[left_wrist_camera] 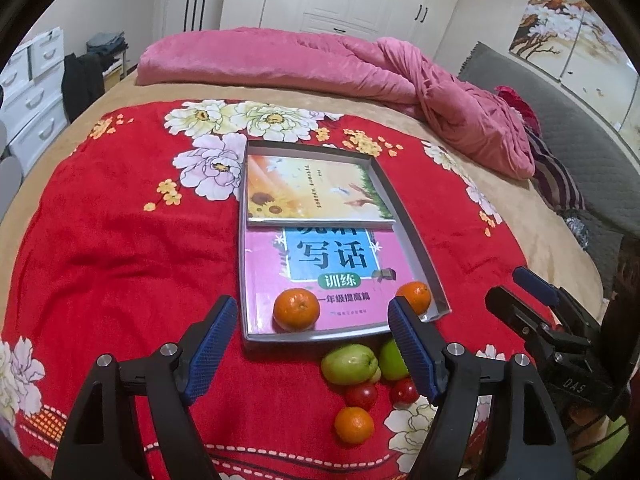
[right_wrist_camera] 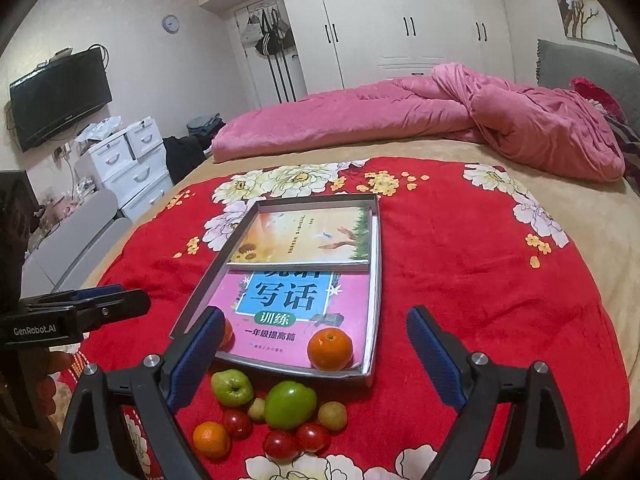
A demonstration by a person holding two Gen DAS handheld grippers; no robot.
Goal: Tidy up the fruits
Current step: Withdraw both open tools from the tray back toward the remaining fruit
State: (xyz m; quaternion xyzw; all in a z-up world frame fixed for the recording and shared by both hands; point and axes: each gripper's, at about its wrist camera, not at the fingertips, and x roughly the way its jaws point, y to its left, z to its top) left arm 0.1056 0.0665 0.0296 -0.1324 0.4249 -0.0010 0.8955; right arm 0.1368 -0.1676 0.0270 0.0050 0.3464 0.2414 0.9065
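Resting on a bed, a red floral blanket (right_wrist_camera: 460, 280) carries a shallow grey tray (right_wrist_camera: 374, 264) and a loose cluster of fruit.

Tray contents: a sunflower-cover book (right_wrist_camera: 308, 236) at the far end, overlapping a pink Chinese workbook (right_wrist_camera: 280, 304) at the near end. Two oranges sit on the workbook, one at the tray's near right corner (right_wrist_camera: 330, 349), one at its near left corner (left_wrist_camera: 297, 309), the latter half hidden behind a finger in the right wrist view.

Fruit on the blanket, just outside the tray's near edge:
- pale green guava-like fruit (right_wrist_camera: 232, 388);
- round green apple (right_wrist_camera: 290, 405), beside it;
- two small yellowish-green fruits, one between guava and apple (right_wrist_camera: 257, 409), one right of the apple (right_wrist_camera: 332, 415);
- three small red tomato-like fruits (right_wrist_camera: 280, 444), close together along the cluster's near side;
- third orange (right_wrist_camera: 211, 439), nearest the blanket's near edge.

Left gripper (left_wrist_camera: 312, 340): jaws wide, holding nothing, hovering over the tray's near edge and the cluster. Right gripper (right_wrist_camera: 316, 360): jaws wide, empty, above the same area.

Background: pink quilt (right_wrist_camera: 400, 120) heaped along the bed's far side, white wardrobe (right_wrist_camera: 400, 20), white drawer unit (right_wrist_camera: 128, 164), wall-mounted television (right_wrist_camera: 60, 96).
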